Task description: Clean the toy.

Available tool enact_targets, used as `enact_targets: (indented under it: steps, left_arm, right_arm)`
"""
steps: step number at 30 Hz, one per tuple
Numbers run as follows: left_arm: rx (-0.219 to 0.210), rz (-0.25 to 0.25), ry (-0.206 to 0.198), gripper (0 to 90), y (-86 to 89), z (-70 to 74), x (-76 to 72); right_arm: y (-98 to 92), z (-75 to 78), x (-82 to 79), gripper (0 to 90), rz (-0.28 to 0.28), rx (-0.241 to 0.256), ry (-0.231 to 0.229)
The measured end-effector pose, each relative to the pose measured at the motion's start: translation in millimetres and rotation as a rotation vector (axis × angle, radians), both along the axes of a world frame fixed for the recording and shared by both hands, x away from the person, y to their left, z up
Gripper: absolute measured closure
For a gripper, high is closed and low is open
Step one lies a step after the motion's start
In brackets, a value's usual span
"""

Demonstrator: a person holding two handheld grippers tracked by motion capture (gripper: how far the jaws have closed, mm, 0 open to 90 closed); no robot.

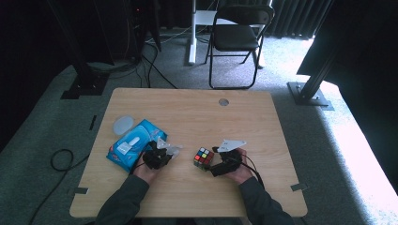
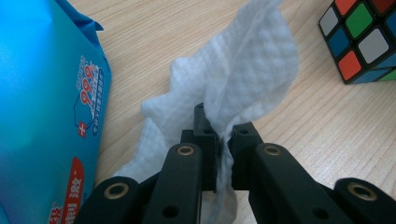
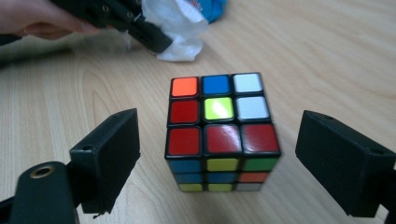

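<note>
A white wet wipe (image 2: 243, 79) is pinched in my left gripper (image 2: 223, 140), which is shut on it just above the wooden table (image 1: 197, 117). The same wipe (image 3: 180, 28) and the left gripper (image 3: 140, 25) appear at the top of the right gripper view. The blue wipes pack (image 1: 133, 143) lies beside the left gripper (image 1: 162, 154), on its left. A scrambled colour cube (image 3: 219, 128) stands on the table between the jaws of my open right gripper (image 3: 233, 163), touching neither jaw. In the high view the cube (image 1: 203, 158) sits just left of the right gripper (image 1: 220, 161).
A round clear lid (image 1: 123, 125) lies behind the blue pack (image 2: 42, 116). The cube (image 2: 362, 37) is at the upper right of the left gripper view. A cable hole (image 1: 224, 101) marks the table's far edge. A folding chair (image 1: 237, 40) stands beyond the table.
</note>
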State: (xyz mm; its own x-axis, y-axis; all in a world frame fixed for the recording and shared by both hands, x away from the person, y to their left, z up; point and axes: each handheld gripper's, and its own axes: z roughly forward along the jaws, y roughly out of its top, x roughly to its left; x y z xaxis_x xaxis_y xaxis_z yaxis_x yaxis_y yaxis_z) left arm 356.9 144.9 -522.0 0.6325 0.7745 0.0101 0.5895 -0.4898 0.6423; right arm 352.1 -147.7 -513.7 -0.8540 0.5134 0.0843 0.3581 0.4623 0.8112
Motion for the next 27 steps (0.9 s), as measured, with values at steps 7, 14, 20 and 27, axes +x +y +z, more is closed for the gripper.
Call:
enact_targets:
  steps: [7,14,20,27]
  left_arm:
    - [-0.004,-0.001,-0.003,84.9,-0.1,2.1,-0.5]
    - [-0.010,-0.008,-0.017,84.9,-2.4,6.4,-0.9]
    - [-0.021,-0.014,-0.030,84.9,-3.7,12.8,-0.1]
    - [-0.035,-0.019,-0.046,84.9,-6.0,20.2,1.2]
  right_arm:
    - [10.2,-14.3,6.4,14.1,-0.001,-0.043,0.016]
    - [15.8,-25.1,9.9,20.3,-0.013,-0.077,0.020]
    - [15.8,-27.3,10.9,32.5,-0.006,-0.084,0.012]
    - [14.2,-26.5,11.1,33.6,-0.009,-0.087,-0.011]
